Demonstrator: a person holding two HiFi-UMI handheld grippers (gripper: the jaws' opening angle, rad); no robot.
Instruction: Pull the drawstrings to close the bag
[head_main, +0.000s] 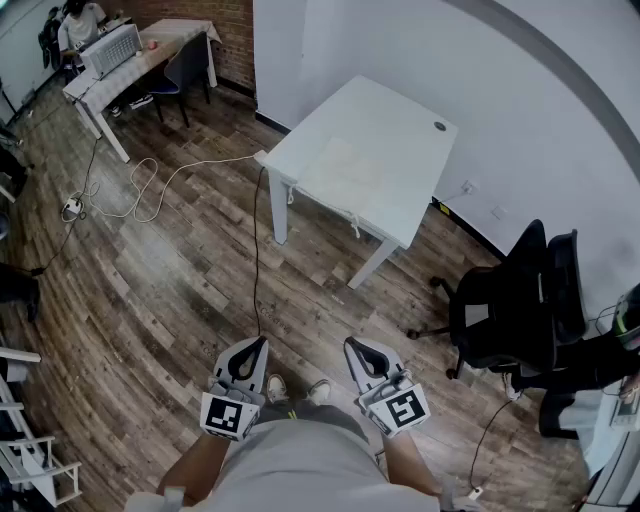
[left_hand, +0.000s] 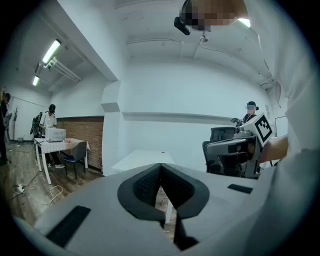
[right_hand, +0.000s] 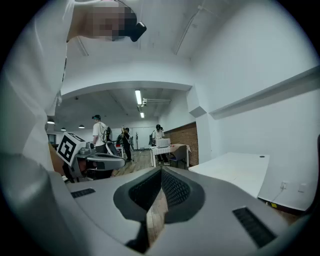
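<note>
Holding left gripper (head_main: 258, 348) and right gripper (head_main: 354, 350) clenched empty, a person faces the table (head_main: 400, 120) well ahead. Pale bag (head_main: 348, 165) there (barely discernible) untouched; all pulling left.

The table (head_main: 370, 160) is plain white, with one small dark round spot near its far corner. The floor (head_main: 170, 290) around the table is wood-grain planks in mixed brown and grey. Beyond the table, the brick wall (head_main: 215, 25) is red-brown. Right of the table, the office chair (head_main: 500, 310) is black. Left of the table, a cable (head_main: 140, 190) is white against the planks. The left gripper (head_main: 260, 345) and right gripper (head_main: 352, 348) are light grey, with black cross-ribbed pads (left_hand: 145, 187) and black square markers on white.
</note>
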